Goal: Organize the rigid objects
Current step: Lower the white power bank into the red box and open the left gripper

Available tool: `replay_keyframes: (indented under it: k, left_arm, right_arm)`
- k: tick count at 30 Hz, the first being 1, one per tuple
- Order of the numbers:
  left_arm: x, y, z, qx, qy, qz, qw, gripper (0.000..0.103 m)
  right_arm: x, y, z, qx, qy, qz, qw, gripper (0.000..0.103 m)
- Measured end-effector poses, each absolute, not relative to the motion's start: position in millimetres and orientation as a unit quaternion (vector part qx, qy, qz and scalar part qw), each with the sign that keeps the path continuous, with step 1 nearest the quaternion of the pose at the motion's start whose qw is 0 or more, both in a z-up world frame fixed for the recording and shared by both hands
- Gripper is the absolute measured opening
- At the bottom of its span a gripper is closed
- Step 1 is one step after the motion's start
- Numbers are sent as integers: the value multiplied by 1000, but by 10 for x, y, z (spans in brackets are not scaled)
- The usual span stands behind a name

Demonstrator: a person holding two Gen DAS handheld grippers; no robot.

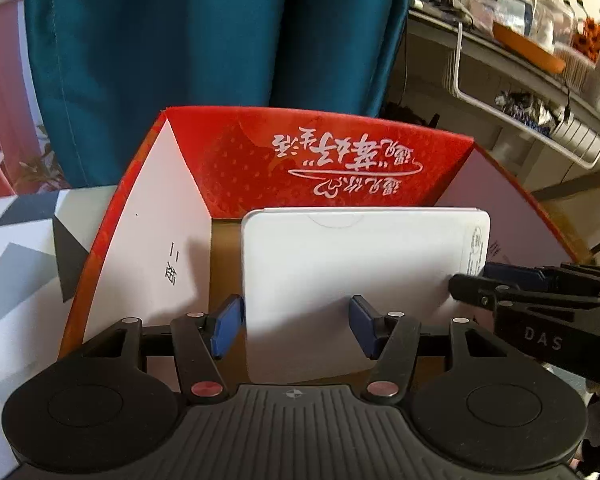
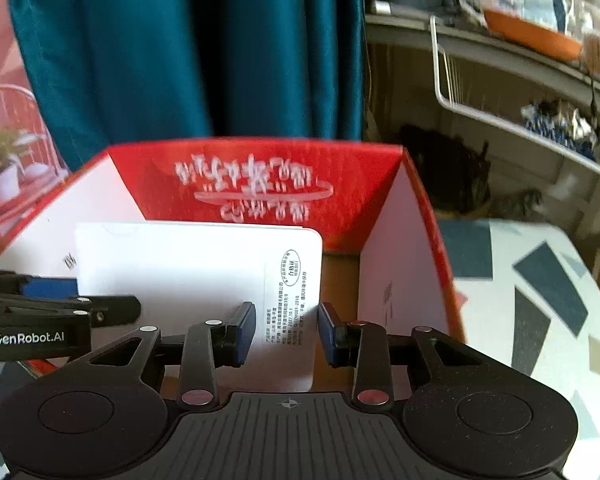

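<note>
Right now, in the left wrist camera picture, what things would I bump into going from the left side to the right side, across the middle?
Patterned tablecloth → left white flap of the red box → brown box floor → white flat box → the right gripper coming in from the right edge.

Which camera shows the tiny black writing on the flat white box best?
The right wrist view: the printed label on the flat white rectangular box faces it, large though blurry. The left wrist view shows the same box, but the label is only a thin strip at its right edge.
</note>
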State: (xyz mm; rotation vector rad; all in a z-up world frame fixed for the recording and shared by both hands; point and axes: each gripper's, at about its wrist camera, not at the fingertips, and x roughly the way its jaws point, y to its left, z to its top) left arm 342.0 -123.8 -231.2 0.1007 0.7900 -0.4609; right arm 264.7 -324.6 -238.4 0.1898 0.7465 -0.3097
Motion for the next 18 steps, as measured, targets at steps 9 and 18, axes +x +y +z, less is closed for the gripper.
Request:
replay_keyframes:
  k: [9, 18]
  left_arm:
    - [3351, -1188, -2290, 49, 369, -223, 901, 60]
    - [3016, -976, -1940, 45, 300, -232, 924, 92]
  right_arm:
    - [2665, -3207, -2405, 143, 393, -156, 895, 31]
    - [2386, -3146, -2184, 110, 351, -140, 919, 46]
